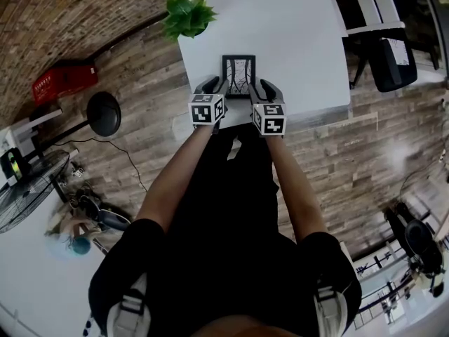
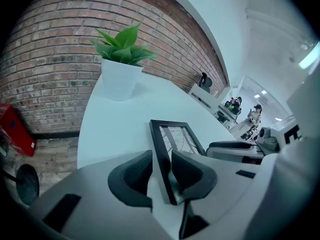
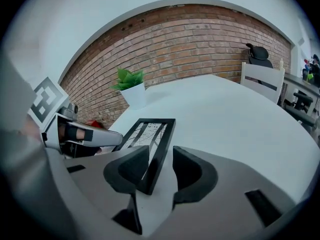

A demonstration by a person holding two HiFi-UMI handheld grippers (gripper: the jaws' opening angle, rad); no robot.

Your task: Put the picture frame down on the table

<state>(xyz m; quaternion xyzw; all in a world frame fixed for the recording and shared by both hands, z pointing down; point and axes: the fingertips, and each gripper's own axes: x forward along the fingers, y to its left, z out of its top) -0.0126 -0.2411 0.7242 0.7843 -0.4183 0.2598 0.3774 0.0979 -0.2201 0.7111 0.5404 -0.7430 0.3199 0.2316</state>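
Note:
The black picture frame [image 1: 238, 74] lies flat on the white table [image 1: 287, 34], close to its near edge. My left gripper [image 1: 214, 88] is at the frame's left side and my right gripper [image 1: 263, 90] at its right side. In the left gripper view the frame's [image 2: 175, 136] left rail runs between the jaws of the left gripper [image 2: 161, 171], with a slit of table showing beside it. In the right gripper view the frame's [image 3: 150, 134] right rail lies between the jaws of the right gripper [image 3: 161, 169], with a clear gap to the right jaw. Both grippers stand open.
A green plant in a white pot [image 1: 188, 14] stands at the table's far left corner. A black chair [image 1: 389, 55] is right of the table. On the floor at the left are a red box [image 1: 63, 81], a round black base [image 1: 104, 113] and a fan [image 1: 28, 188].

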